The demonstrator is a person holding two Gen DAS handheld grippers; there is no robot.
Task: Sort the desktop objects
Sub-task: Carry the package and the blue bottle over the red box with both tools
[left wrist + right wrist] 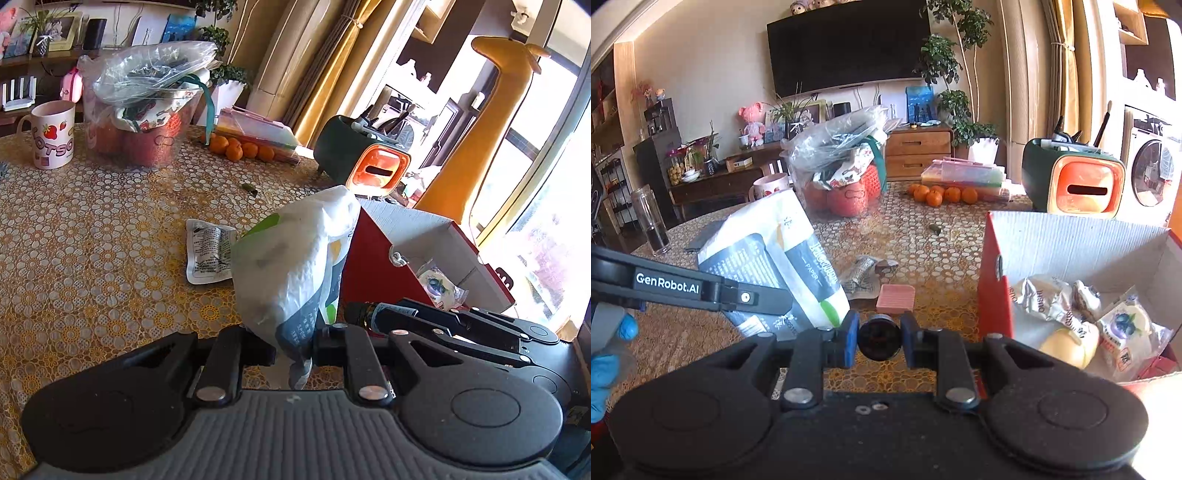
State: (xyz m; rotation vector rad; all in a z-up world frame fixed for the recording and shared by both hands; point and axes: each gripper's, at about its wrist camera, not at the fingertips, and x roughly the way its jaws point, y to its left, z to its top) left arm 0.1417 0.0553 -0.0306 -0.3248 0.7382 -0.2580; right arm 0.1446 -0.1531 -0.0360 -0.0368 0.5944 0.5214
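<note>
My left gripper (291, 347) is shut on the lower end of a white, grey and green tissue pack (295, 258), which is lifted clear of the table. The right wrist view shows the same pack (775, 266) at the left, held by that gripper (783, 299). My right gripper (879, 339) is shut on a small dark bottle (879, 338), seen end-on between blue pads. In the left wrist view the bottle (356, 314) hangs beside the red box (373, 258). The box (993, 280) is open, with several wrapped snacks (1067, 321) inside.
On the patterned tablecloth (92, 240) lie a flat printed sachet (207, 254), a pink block (895, 299) and a crumpled wrapper (864, 273). Farther back are a mug (51, 134), a bagged red basket (144, 110), oranges (240, 147), a green-and-orange holder (1082, 184) and a glass (652, 221).
</note>
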